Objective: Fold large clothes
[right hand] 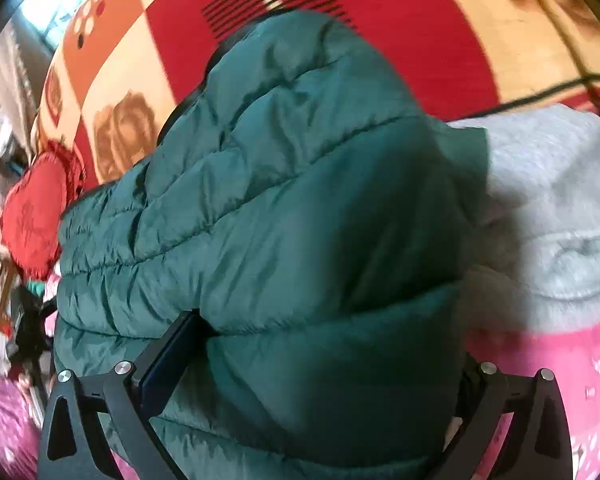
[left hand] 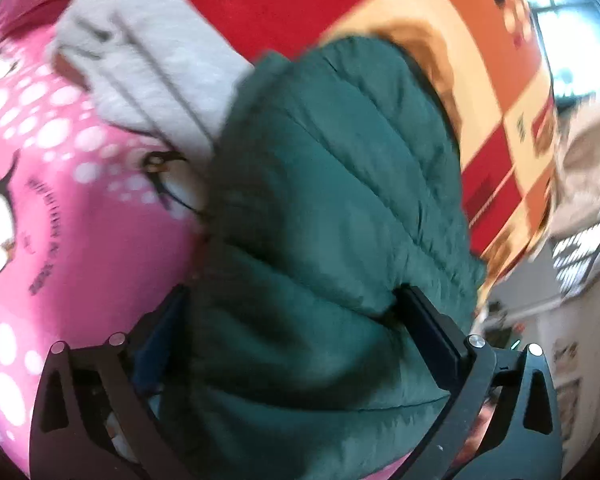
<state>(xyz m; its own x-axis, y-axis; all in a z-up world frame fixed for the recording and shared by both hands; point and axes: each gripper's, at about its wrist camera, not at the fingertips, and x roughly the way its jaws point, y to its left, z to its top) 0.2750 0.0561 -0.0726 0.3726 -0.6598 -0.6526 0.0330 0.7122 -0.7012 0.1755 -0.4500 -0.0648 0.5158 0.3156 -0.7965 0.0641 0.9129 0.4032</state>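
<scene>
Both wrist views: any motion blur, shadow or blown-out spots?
Left wrist: smeared throughout, the grey garment worst; window at upper right blown out. Right wrist: green puffer jacket fairly sharp, casting a shadow onto the grey garment; strong fisheye bending in both.

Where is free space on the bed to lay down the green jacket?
Bare pink penguin sheet lies left of the green puffer jacket, below the grey sweatshirt. The red and cream blanket beyond the jacket is bare too. Crowded: jacket against sweatshirt, and the red cushion at the bed's edge.
</scene>
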